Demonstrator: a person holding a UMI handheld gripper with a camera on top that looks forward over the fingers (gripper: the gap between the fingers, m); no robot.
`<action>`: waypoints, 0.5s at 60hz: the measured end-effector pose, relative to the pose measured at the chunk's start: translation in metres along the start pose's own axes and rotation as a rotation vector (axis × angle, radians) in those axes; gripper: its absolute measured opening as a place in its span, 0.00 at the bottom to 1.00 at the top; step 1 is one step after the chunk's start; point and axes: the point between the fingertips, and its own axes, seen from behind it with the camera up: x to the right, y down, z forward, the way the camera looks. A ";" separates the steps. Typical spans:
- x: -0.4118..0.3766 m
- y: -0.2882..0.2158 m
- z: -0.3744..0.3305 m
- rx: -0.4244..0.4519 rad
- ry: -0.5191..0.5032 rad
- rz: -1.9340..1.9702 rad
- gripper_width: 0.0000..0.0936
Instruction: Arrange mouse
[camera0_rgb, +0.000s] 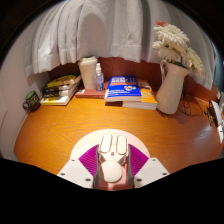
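On the far left of the wooden surface (60, 135) there is one small dark pot with a plant (32, 100), and just beside it one low stack of books (62, 89) with a yellow cover on top. Next comes one pale cup (89, 72), with one small bottle (100, 76) touching its right side or nearly so. After them lies a second stack of books (130, 91), blue on top, near the back edge. To the right stands one white vase (170, 88) with pale flowers (174, 44). A white curtain (90, 30) hangs behind all of these.

All these things stay along the back edge, so the middle and the front of the surface are open wood, with wide room on both sides of the tongs (111, 168).

There is one mouse (111, 157), white, and it is between the two fingers of the tongs. Both magenta pads (88, 157) press on its sides, so the tongs are clamped on the mouse, above the front part of the surface.
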 end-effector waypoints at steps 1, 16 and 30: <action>0.000 0.005 0.003 -0.008 -0.005 -0.001 0.43; -0.006 0.030 0.026 -0.012 -0.037 0.023 0.48; -0.015 0.030 0.028 -0.020 -0.065 0.008 0.76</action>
